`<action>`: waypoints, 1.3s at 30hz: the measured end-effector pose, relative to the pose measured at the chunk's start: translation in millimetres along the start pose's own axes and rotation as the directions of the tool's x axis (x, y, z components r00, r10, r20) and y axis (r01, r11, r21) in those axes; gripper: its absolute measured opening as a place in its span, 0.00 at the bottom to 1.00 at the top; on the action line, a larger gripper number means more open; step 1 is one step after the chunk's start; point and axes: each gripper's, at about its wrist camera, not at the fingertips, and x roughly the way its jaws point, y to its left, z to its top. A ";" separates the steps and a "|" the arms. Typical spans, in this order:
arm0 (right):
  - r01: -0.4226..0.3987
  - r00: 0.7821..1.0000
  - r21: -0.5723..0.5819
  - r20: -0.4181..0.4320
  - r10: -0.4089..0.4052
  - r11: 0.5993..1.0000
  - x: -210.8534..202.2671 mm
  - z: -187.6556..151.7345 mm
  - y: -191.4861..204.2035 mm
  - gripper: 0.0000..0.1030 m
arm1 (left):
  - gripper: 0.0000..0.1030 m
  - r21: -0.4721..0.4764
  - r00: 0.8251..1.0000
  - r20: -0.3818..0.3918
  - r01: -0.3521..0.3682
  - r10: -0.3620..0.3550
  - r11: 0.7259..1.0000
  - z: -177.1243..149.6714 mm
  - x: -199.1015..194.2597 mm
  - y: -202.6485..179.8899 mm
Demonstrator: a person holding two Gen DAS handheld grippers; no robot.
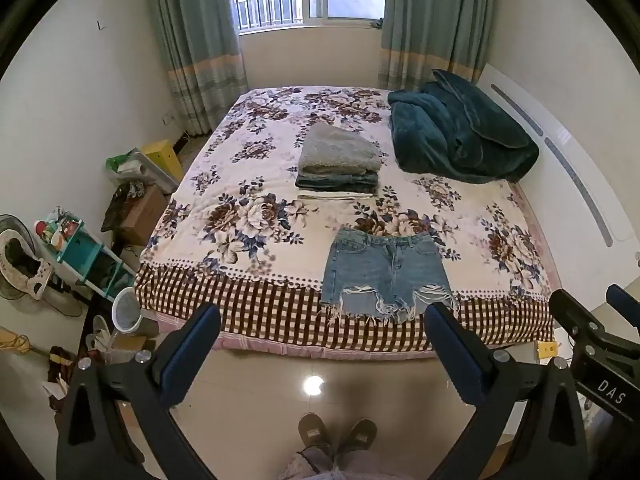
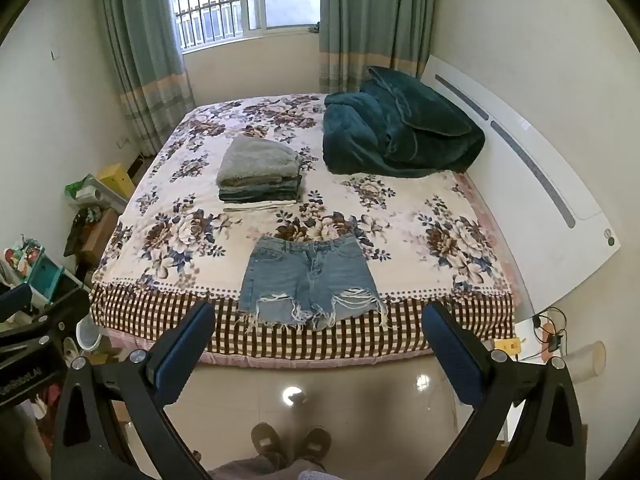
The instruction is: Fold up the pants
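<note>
- Both claws are spread wide with nothing in them: left gripper [image 1: 322, 330], right gripper [image 2: 318, 328], hanging over the floor
- denim shorts [image 1: 386, 274] lie flat at the bed's [image 1: 248, 312] near edge
- folded clothes stack [image 1: 339, 164] sits behind them

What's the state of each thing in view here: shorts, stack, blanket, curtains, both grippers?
denim shorts: flat, unfolded, near bed edge, frayed hems toward camera
clothes stack: folded, piled mid-bed
teal blanket: bunched by the headboard
curtains: drawn open
left gripper: open, empty, off the bed
right gripper: open, empty, off the bed
</note>
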 end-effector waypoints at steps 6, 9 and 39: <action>-0.006 1.000 0.002 0.000 0.006 1.000 -0.3 1.6 -0.3 1.00 | 1.00 -0.001 1.000 0.001 0.007 -0.007 1.000 0.1 -0.1 0.3; -0.008 1.000 0.004 -0.002 0.008 1.000 0.0 2.6 -0.6 1.00 | 1.00 0.002 1.000 0.003 0.007 -0.007 1.000 0.3 0.5 0.9; -0.026 1.000 0.012 -0.007 0.026 1.000 -1.3 7.6 0.1 1.00 | 1.00 0.012 1.000 0.020 -0.003 0.003 1.000 21.1 -3.3 -7.4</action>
